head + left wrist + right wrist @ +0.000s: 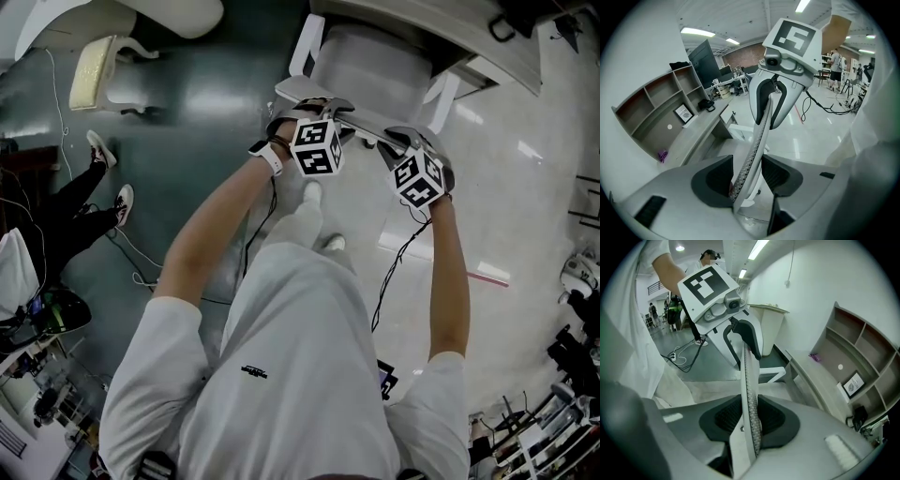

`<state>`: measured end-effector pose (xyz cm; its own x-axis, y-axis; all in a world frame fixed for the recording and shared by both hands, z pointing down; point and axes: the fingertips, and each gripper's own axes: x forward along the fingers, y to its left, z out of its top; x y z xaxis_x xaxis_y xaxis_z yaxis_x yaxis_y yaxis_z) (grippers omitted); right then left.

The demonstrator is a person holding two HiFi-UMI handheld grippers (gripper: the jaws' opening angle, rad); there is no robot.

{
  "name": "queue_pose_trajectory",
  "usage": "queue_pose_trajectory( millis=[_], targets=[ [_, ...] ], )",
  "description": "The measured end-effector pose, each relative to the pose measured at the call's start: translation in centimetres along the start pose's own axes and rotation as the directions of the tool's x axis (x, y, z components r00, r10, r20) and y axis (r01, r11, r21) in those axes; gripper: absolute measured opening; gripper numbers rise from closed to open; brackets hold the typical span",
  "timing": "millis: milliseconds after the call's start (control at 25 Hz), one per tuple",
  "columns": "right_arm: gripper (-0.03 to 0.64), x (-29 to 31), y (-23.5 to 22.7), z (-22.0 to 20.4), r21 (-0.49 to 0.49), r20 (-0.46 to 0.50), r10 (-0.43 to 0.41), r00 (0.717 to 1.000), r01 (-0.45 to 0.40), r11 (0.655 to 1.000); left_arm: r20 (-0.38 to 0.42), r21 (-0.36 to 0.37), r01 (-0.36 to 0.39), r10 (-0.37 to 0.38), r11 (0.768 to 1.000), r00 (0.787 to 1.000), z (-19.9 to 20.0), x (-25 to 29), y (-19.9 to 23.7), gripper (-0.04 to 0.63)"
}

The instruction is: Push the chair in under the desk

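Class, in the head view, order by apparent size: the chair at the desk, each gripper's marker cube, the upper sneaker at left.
1. Chair
2. Left cube and right cube: alike, unranked; nearness to the camera inflates them
3. Sneaker

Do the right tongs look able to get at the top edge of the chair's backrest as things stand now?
Yes, it seems so: the right tongs sit closed on the top edge of the backrest, and nothing stands in their way.
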<state>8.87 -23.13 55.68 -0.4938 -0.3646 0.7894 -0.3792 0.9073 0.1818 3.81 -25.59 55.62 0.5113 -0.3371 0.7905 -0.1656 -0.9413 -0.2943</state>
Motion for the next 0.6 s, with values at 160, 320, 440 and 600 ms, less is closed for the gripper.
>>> queue_pose_trajectory(
  millis=[160, 320, 440, 600],
  targets=[
    [0.113, 0.3, -1.7, -0.5, -0.051, 0.016, -0.061, 0.998, 0.062, 0.997, -0.002, -0.014, -0.002, 0.002, 1.000, 1.000, 0.7, 1.0, 1.1, 0.192],
    [0.114, 0.1, -3.8, -1.5, -0.059, 0.021, -0.067, 0.998, 0.068, 0.996, -0.009, -0.028, 0.009, -0.009, 1.000, 1.000, 1.9, 2.5, 2.4, 0.196],
    [0.114, 0.0, -4.5, -1.9, -0.074, 0.056, -0.082, 0.995, 0.086, 0.994, -0.018, -0.035, 0.030, -0.031, 0.999, 0.999, 2.5, 3.1, 2.9, 0.198],
    [0.110, 0.2, -4.9, -1.9, -0.098, 0.089, -0.087, 0.992, 0.096, 0.991, -0.021, -0.049, 0.035, -0.036, 0.998, 0.999, 2.6, 3.4, 3.4, 0.207]
  ],
)
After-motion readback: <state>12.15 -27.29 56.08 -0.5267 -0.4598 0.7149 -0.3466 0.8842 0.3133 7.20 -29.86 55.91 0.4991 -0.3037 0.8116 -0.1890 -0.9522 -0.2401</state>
